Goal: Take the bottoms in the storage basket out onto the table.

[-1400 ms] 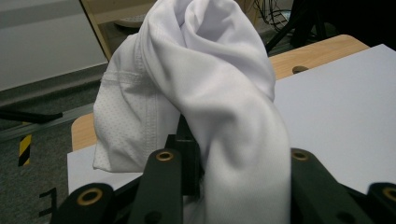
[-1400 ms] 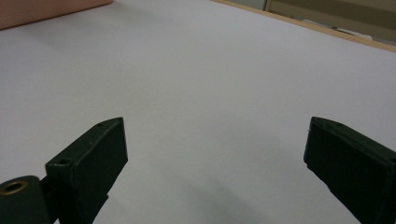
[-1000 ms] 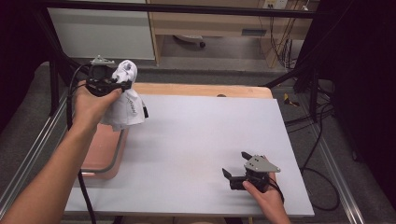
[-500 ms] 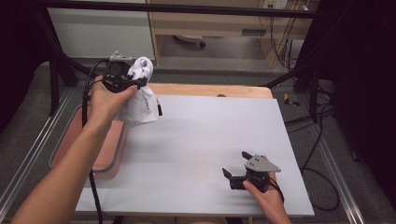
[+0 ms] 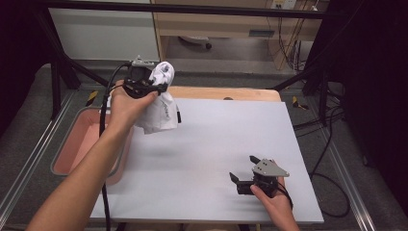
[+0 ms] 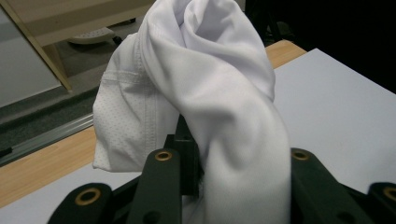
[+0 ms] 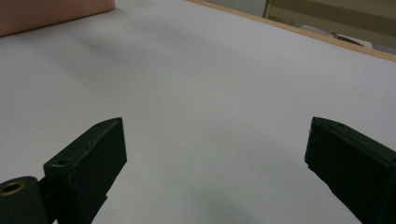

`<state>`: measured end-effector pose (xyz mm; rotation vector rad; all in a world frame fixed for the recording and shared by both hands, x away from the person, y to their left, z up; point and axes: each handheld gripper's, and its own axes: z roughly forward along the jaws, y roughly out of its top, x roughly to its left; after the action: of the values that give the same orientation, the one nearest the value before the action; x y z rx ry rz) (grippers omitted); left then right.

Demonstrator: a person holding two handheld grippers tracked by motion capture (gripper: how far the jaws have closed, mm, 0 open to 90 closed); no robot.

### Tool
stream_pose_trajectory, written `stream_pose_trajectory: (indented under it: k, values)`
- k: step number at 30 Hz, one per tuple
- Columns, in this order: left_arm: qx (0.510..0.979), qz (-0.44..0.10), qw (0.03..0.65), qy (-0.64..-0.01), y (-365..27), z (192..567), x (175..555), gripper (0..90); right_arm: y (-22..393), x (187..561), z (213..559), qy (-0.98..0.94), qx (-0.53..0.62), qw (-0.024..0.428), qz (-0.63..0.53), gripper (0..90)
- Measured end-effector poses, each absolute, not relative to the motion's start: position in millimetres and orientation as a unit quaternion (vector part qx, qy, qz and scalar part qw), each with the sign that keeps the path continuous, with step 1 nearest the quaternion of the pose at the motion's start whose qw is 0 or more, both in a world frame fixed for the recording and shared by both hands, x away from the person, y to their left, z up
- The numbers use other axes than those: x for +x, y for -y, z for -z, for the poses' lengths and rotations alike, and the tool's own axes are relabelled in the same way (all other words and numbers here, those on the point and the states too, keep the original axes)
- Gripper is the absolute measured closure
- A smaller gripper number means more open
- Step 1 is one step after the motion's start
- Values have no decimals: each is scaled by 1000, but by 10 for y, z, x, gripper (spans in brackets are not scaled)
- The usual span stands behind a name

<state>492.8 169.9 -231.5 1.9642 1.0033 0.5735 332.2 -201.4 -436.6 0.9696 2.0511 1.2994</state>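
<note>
Above the bench's far left corner, my left tongs [image 5: 161,86] grip a white garment [image 5: 161,113].

Since a second ago I've carried it from over the pink tray [image 5: 72,144] toward the bench [image 5: 221,144]; it now hangs above the white surface, ready to lay down. My right tongs [image 5: 243,175] rest gaping, empty, unmoved.

From my station, the white garment [image 6: 219,107] wraps over the left gripper [image 6: 233,186] in its own view, so I cannot see where the pads meet the cloth, and the bottom edge cuts off the garment's lower part. In the high view my hand [image 5: 126,103] covers part of that gripper. The pink tray [image 5: 72,144] is partly behind my forearm. The print on the garment is too small to read.
</note>
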Motion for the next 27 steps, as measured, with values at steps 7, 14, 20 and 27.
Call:
stream_pose_trajectory:
  k: [7,14,20,27]
  values:
    - [786,-221,421,-394,-1575,2348,4924,695,2069,3320,4361,-748,372,263,-483,57]
    - [786,-215,429,-390,-1456,2394,4967,693,2092,3323,4351,-743,377,265,-485,56]
    - [789,-218,429,-381,-1324,2488,4991,694,2106,3325,4370,-744,380,263,-483,62]
    - [793,-206,434,-376,-1215,2550,5020,693,2138,3291,4356,-742,385,267,-479,58]
